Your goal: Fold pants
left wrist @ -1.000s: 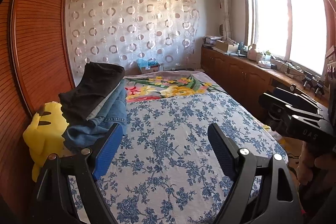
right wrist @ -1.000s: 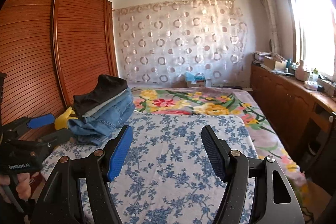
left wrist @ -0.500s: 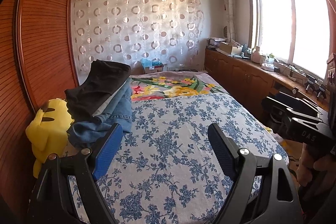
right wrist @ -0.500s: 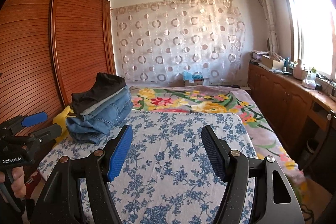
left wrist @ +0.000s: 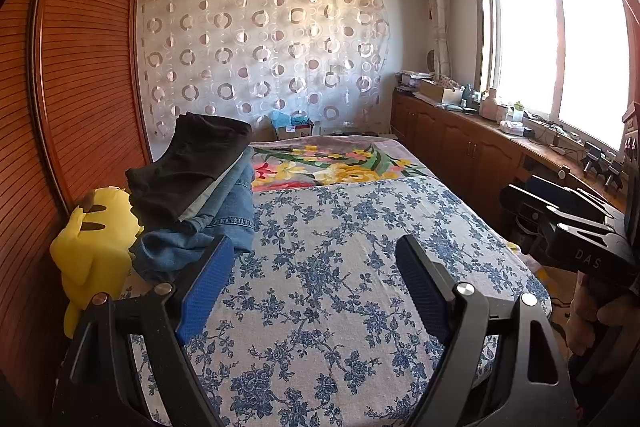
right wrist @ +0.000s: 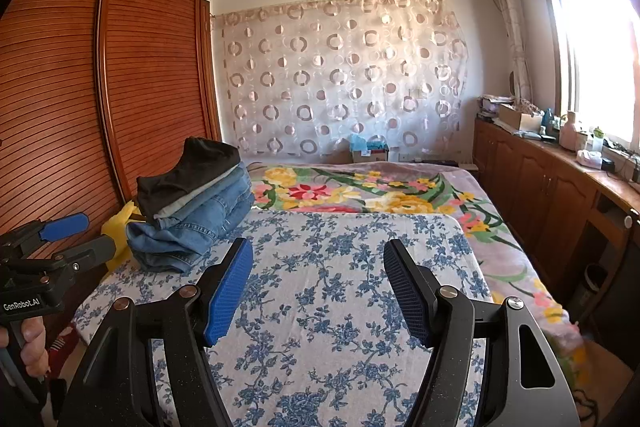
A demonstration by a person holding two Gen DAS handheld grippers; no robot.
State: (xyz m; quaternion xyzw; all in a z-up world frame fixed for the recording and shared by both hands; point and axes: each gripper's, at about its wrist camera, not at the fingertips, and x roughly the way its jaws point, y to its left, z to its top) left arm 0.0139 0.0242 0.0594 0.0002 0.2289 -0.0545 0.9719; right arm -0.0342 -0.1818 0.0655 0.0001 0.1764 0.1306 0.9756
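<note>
A stack of folded pants sits at the bed's left edge: black pants (left wrist: 192, 167) on top, blue jeans (left wrist: 224, 223) beneath. The stack also shows in the right wrist view (right wrist: 192, 211). My left gripper (left wrist: 312, 287) is open and empty, held above the blue floral sheet (left wrist: 340, 267), just right of the stack. My right gripper (right wrist: 318, 287) is open and empty above the same sheet (right wrist: 340, 307). The right gripper shows at the right edge of the left wrist view (left wrist: 576, 219), and the left gripper at the left edge of the right wrist view (right wrist: 60, 239).
A yellow plush toy (left wrist: 92, 239) leans beside the stack against the wooden wardrobe (left wrist: 80, 87). A flowered blanket (left wrist: 332, 167) covers the far bed. Wooden cabinets (left wrist: 472, 155) with clutter run along the right under the window. A circle-patterned curtain (left wrist: 260, 59) hangs behind.
Both grippers have drawn back and risen slightly, so the bed and pants stack appear a little farther. Both stay open and empty.
</note>
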